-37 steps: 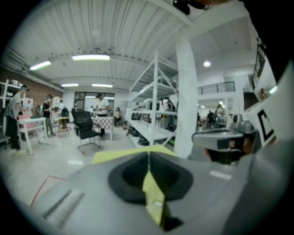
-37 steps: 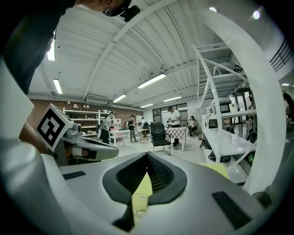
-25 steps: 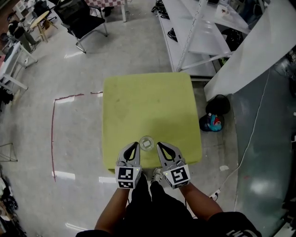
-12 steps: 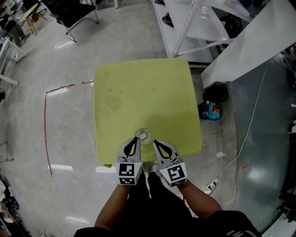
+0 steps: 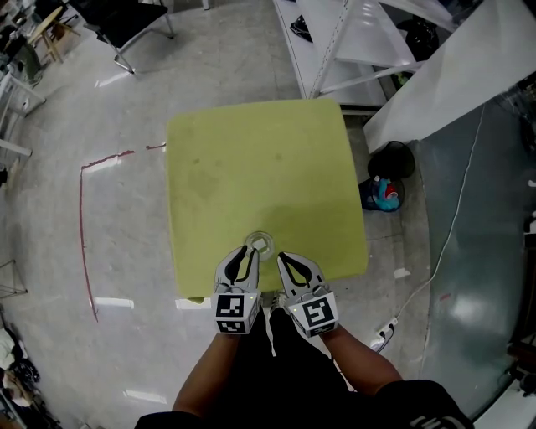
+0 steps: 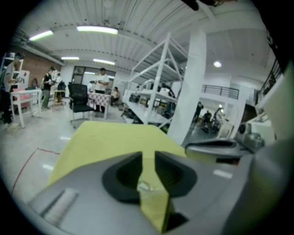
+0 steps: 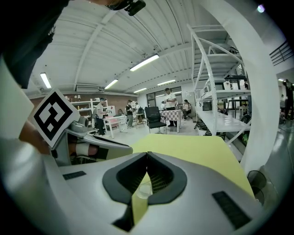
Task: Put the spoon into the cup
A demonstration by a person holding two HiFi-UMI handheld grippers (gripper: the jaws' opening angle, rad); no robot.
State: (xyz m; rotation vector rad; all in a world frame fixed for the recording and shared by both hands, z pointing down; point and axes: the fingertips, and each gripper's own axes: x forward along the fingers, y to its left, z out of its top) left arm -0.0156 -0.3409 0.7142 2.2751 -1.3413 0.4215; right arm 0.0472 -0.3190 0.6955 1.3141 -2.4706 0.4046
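A clear empty cup (image 5: pixel 260 245) stands on the yellow-green table (image 5: pixel 251 167) near its front edge. My left gripper (image 5: pixel 244 251) sits just left of and behind the cup, with a narrow gap between its jaw tips and nothing in it. My right gripper (image 5: pixel 282 256) is just right of the cup, its jaw tips touching. The cup (image 6: pixel 144 186) shows low between the jaws of the left gripper (image 6: pixel 148 155), and the cup (image 7: pixel 144 188) shows likewise under the right gripper (image 7: pixel 147 153). No spoon shows in any view.
White shelving (image 5: pixel 352 50) stands beyond the table's far right corner. A dark bag with a blue object (image 5: pixel 383 194) lies on the floor to the right. A black chair (image 5: pixel 126 21) is far left, and red tape (image 5: pixel 84 218) marks the floor.
The head camera has shifted, so the table and cup sit slightly higher and further left in the picture. Both grippers hold the same stance beside the cup.
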